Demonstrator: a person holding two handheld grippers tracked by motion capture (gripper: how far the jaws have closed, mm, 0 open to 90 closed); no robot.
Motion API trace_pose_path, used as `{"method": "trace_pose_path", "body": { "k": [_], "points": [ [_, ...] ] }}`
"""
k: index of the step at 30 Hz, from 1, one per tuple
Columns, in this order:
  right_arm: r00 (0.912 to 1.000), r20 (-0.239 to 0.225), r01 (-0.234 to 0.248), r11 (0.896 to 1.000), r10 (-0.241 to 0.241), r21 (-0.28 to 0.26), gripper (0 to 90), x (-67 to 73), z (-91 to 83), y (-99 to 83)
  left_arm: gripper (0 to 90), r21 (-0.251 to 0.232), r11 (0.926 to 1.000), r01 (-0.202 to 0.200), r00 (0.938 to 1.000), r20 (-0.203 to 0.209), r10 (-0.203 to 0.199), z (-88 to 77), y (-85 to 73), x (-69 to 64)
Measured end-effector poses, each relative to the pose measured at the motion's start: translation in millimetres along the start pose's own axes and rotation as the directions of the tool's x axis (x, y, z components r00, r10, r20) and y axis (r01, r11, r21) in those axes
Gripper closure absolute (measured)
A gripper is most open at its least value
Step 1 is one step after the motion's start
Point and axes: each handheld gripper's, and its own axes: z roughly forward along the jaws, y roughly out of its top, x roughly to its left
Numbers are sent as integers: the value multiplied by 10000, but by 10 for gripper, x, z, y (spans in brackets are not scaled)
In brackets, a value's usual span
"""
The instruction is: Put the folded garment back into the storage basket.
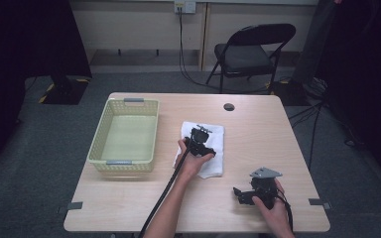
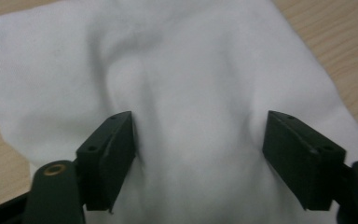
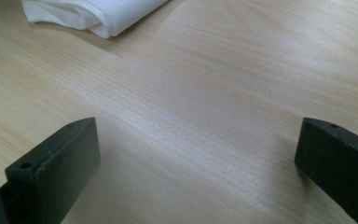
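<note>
Cloth (image 2: 186, 93) is lying mid-table, bunching between the left gripper (image 2: 198, 140)'s parted jaws. Right gripper (image 1: 243, 194) is hovering unclenched near the table (image 1: 258, 129)'s front right corner.

White cloth (image 1: 209, 148), rumpled, lying flat mid-table

I am holding the left gripper (image 1: 202, 140) out ahead on an extended forearm, tipped downward, its jaws standing apart. I am keeping the right gripper (image 1: 241, 194) low and close in my right hand (image 1: 274, 207), pointing leftward, with its jaws spread wide.
</note>
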Motion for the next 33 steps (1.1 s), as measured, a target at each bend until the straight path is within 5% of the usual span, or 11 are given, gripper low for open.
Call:
{"method": "trace_pose_path", "body": {
  "k": [14, 18, 27, 33],
  "points": [
    [10000, -51, 82, 10000, -82, -5, 0, 1, 1, 1, 540, -31, 9997, 234, 9991, -348, -235, -37, 3, 81],
    [9999, -56, 88, 10000, -88, -2, 0, 2, 2, 2, 628, 73, 10000, -19, 9988, -489, 22, -42, 15, 87],
    [9999, -66, 99, 10000, -99, -2, 0, 2, 3, 2, 756, 213, 9997, 100, 9993, -350, -93, -66, 23, 126],
    [9999, -77, 105, 9999, -105, -1, 0, 3, 3, 3, 767, 156, 9990, 427, 9989, 179, -430, -95, -2, 192]
  ]
}}
